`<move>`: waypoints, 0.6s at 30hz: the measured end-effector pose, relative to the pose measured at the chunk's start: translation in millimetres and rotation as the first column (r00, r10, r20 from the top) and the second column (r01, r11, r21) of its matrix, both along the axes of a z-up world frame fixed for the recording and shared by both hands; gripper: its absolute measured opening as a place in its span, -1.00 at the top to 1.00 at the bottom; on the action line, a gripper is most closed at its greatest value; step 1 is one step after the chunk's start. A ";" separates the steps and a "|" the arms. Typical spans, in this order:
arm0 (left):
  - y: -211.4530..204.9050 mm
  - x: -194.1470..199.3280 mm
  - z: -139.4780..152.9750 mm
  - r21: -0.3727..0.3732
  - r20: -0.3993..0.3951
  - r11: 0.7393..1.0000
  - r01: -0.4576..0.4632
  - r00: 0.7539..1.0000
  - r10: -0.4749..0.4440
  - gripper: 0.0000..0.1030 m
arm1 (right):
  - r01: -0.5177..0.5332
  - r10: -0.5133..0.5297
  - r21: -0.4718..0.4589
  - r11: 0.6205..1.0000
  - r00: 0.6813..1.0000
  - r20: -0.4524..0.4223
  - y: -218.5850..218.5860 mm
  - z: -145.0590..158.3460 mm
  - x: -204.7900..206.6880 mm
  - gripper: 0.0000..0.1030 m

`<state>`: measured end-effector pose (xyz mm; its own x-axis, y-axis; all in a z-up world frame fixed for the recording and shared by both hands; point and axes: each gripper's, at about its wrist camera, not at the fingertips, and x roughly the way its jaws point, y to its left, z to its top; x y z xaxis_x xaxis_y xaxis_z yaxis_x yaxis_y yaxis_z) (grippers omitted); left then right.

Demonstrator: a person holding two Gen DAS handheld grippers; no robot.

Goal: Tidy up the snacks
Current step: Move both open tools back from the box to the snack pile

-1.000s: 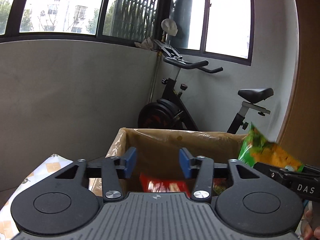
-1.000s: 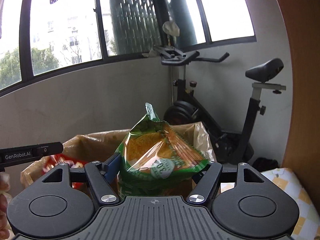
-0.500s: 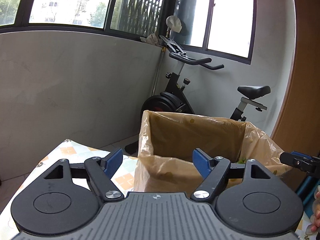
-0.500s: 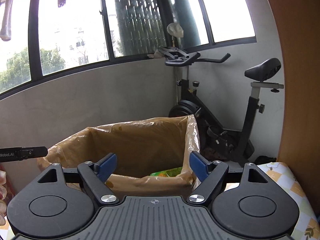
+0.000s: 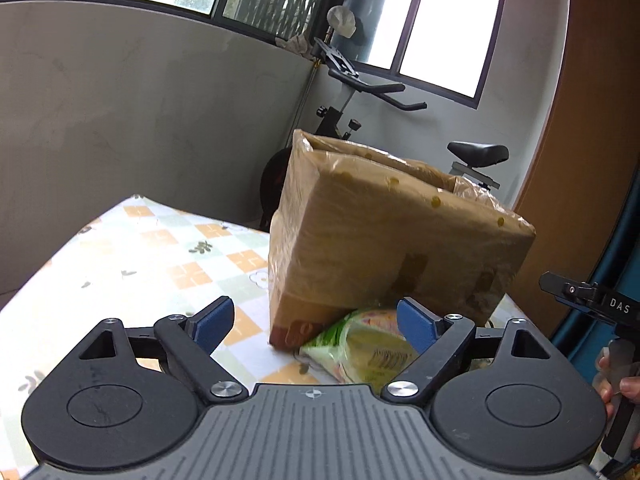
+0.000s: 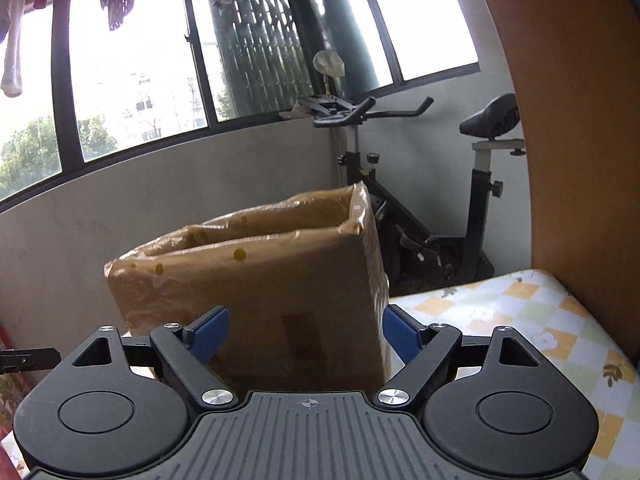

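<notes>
A cardboard box (image 5: 392, 240) lined with a clear plastic bag stands on the table; it also shows in the right wrist view (image 6: 260, 288). A green and yellow snack bag (image 5: 360, 348) lies on the table against the box's near bottom edge. My left gripper (image 5: 316, 326) is open and empty, low over the table, with that snack bag between its blue pads. My right gripper (image 6: 306, 334) is open and empty, facing the box's side from close by. The box's contents are hidden from both views.
The table (image 5: 132, 252) has a checked floral cloth. An exercise bike (image 6: 420, 184) stands behind the box by the grey wall. A wooden panel (image 6: 576, 120) rises at the right. The other gripper's tip (image 5: 588, 298) shows at the right edge of the left view.
Both grippers have pulled back and down from above the box. The right gripper let go of the green snack bag a second ago and now stands empty.
</notes>
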<state>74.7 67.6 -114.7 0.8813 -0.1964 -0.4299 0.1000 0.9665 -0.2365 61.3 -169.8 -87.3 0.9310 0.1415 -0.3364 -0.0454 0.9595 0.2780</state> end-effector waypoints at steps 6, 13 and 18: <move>-10.1 -13.2 -33.2 -0.015 -0.086 1.000 -0.014 0.996 0.013 -0.75 | 0.025 -0.023 0.030 0.999 0.997 -0.074 6.1 -32.4 -19.7 -0.57; -3.6 -33.6 -64.5 -0.030 -0.188 0.999 -0.014 0.982 0.009 -0.75 | 0.026 -0.022 0.032 0.999 0.991 -0.132 11.9 -57.0 -34.4 -0.57; 2.7 -40.1 -73.3 -0.088 -0.227 0.996 -0.023 0.974 0.003 -0.75 | -0.002 0.006 0.027 1.000 0.987 -0.159 21.0 -65.9 -36.4 -0.57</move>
<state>34.6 70.2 -188.0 0.7659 -0.2321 -0.5997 0.0215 0.9413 -0.3368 24.8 -148.8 -153.2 0.8653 0.1562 -0.4763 -0.0025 0.9515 0.3075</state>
